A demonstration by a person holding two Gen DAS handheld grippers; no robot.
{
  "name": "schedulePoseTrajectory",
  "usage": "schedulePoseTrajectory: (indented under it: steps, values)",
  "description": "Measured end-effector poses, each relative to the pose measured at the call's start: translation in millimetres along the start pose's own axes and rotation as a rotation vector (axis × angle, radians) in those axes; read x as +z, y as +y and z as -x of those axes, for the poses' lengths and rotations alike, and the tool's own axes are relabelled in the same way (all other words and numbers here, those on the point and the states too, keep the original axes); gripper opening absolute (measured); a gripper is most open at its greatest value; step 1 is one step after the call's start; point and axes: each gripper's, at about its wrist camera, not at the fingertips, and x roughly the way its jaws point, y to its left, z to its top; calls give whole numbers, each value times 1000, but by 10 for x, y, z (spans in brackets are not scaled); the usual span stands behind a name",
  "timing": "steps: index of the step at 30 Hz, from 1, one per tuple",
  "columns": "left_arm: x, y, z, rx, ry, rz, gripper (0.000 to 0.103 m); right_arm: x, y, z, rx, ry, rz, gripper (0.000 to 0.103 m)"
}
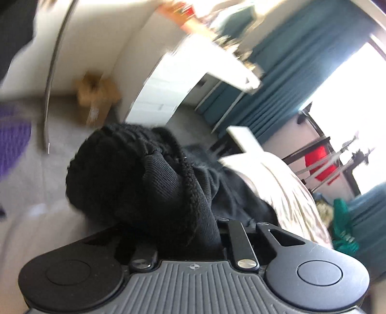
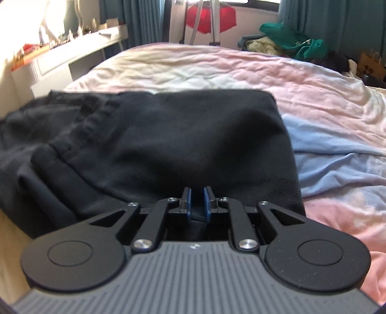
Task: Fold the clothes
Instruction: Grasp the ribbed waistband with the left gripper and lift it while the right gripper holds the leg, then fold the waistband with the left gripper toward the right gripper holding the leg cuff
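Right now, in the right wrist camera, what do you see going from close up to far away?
Right gripper → black garment → pink and blue bedspread → red thing hanging by the window.

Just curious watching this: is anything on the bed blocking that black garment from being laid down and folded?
Nothing visible does. Both tools already grip the black garment, and the pink and blue bedspread beyond it lies bare; the clothes pile sits far off.

Right claw (image 2: 197, 201) pinched on black garment (image 2: 168, 135) atop pastel bedspread (image 2: 313, 101).
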Motion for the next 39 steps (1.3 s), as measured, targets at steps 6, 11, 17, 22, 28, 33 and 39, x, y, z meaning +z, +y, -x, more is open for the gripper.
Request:
schedulePoseTrajectory:
  steps: [6, 11, 17, 22, 28, 33, 39]
  values:
    - [-163, -1035, 509, 18, -222, -337, 12, 54, -188, -7, 72, 26, -116, 14]
    - [-444, -1946, 945, -58, -353, -475, 12, 134, -397, 233, 33, -65, -168, 14]
    - [-1311, -3027, 1183, -162, -475, -660, 13, 195, -1014, 652, -47, -197, -356, 16]
    - [-2287, -3622, 1142, -299, -469, -784, 14, 161, -1476, 852, -134, -264, -487, 15]
    - [-3547, -3919, 838, -408, -355, -972, 18, 58, -1890, 880, -219, -294, -617, 16]
    - [-4252, -3820, 437, -406, -228, -1215, 22, -39, -2054, 796, -208, -275, -689, 15]
    - [-4096, -3663, 419, -381, -216, -1319, 87, -149, -2095, 607, 17, -226, -861, 15]
